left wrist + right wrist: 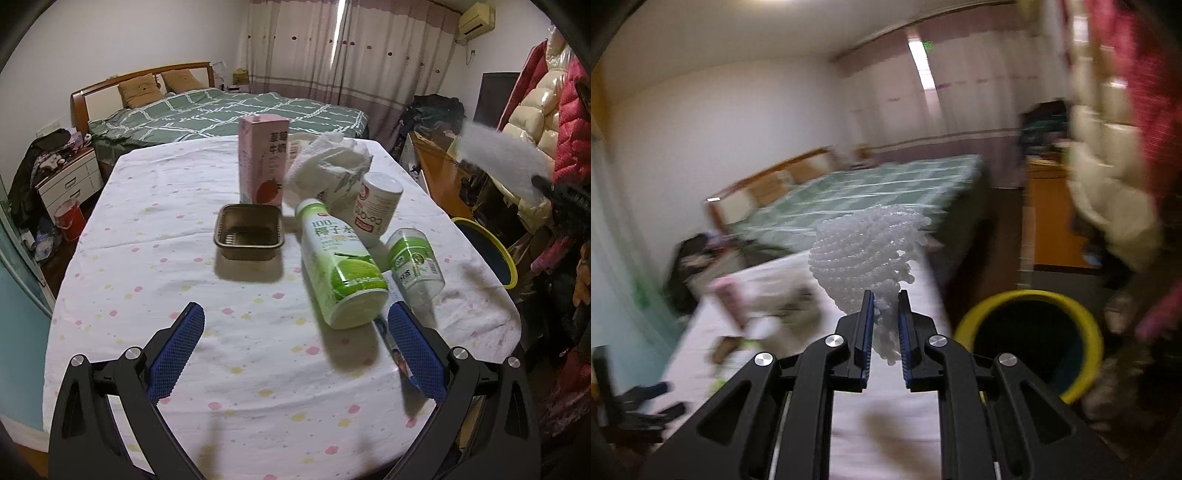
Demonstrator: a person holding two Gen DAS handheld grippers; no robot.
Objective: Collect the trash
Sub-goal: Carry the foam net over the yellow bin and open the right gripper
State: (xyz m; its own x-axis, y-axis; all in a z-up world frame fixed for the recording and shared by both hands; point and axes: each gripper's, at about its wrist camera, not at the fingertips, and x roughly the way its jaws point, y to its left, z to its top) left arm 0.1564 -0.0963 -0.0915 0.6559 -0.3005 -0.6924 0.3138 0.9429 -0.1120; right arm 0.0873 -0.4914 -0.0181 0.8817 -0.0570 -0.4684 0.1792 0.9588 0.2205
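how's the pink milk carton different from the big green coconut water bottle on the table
The pink milk carton stands upright; the coconut water bottle lies on its side. The carton is square-sided with a strawberry picture; the bottle is round, white and green. Both sit on the dotted tablecloth.

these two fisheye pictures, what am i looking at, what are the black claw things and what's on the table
A person holds a two-finger claw in each hand, with a camera on each looking along its fingers. One picture is from the left claw, open and empty above a table with a dotted cloth. On it stand a pink milk carton and a small brown tray, beside a heap of bottles and a crumpled white paper. The other, blurred picture is from the right claw, shut on a piece of white foam netting, with a yellow-rimmed bin to its right.
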